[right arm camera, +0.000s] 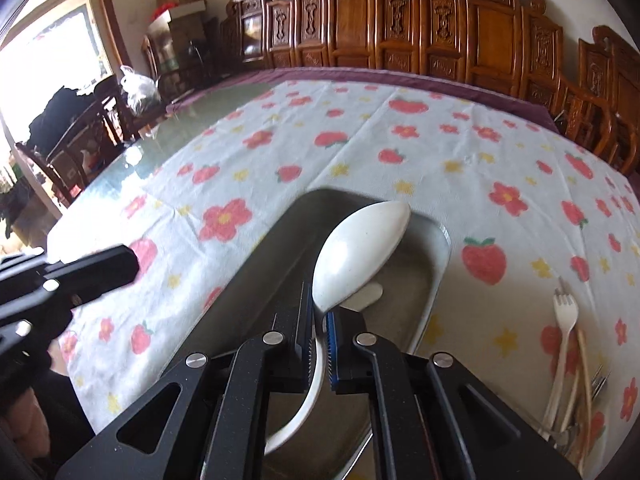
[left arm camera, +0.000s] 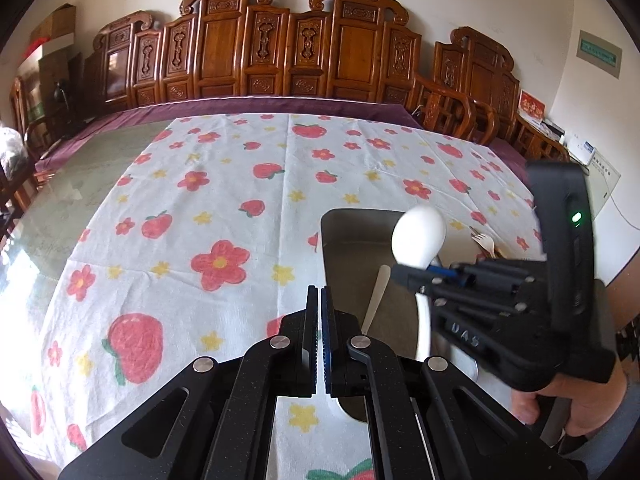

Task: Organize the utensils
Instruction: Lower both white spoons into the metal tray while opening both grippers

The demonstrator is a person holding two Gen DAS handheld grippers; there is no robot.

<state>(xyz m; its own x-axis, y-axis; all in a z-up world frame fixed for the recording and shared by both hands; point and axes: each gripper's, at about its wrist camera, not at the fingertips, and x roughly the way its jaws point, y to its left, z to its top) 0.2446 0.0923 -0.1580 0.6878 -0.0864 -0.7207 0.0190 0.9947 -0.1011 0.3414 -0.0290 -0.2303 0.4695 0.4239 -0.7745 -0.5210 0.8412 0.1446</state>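
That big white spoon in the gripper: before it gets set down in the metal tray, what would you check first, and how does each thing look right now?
1. Right gripper shut on the white spoon by its handle: ok.
2. Spoon over the metal tray: ok.
3. Landing spot free: not ok, a flat pale utensil already lies in the tray.
4. Left gripper shut, empty, beside the tray: ok.
5. Fork and the other utensils outside the tray, clear of the path: ok.

Glass-topped table [left arm camera: 72, 200] with purple border, strawberry-and-flower cloth [left arm camera: 224, 208] spread across it, 1 grey metal tray [right arm camera: 436, 256] on cloth, loose utensil pile [right arm camera: 568, 376] beside tray.
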